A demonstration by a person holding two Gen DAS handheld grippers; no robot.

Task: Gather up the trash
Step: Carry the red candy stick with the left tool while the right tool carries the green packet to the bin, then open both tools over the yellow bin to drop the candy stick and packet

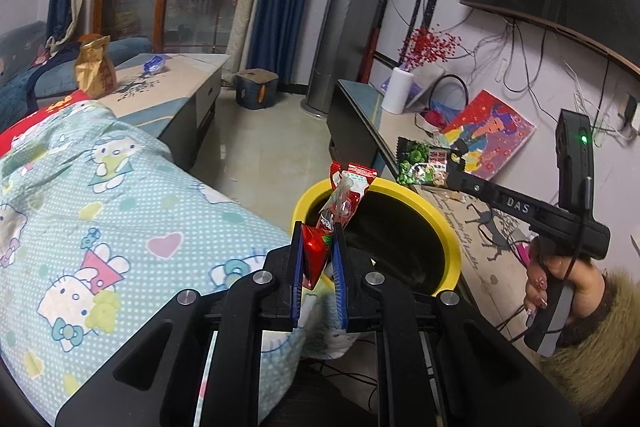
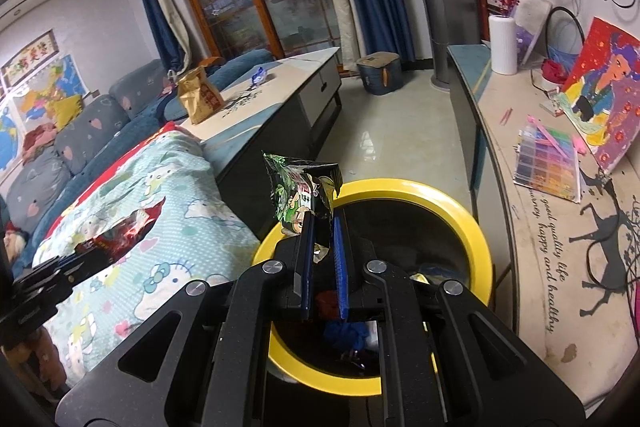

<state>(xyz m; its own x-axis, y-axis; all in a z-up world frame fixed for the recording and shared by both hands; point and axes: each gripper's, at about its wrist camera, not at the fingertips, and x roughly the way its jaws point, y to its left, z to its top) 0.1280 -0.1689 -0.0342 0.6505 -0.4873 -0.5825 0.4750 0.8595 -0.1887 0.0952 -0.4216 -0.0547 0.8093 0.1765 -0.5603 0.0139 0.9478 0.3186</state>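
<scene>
My left gripper is shut on a red snack wrapper and holds it over the near rim of the yellow-rimmed trash bin. My right gripper is shut on a green snack wrapper above the bin's left rim. In the left wrist view the right gripper holds the green wrapper beyond the bin. In the right wrist view the left gripper holds the red wrapper at the far left. Trash lies inside the bin.
A Hello Kitty blanket lies left of the bin. The coffee table carries a gold bag and a blue wrapper. A long TV cabinet on the right holds a painting, a bead box and a white roll.
</scene>
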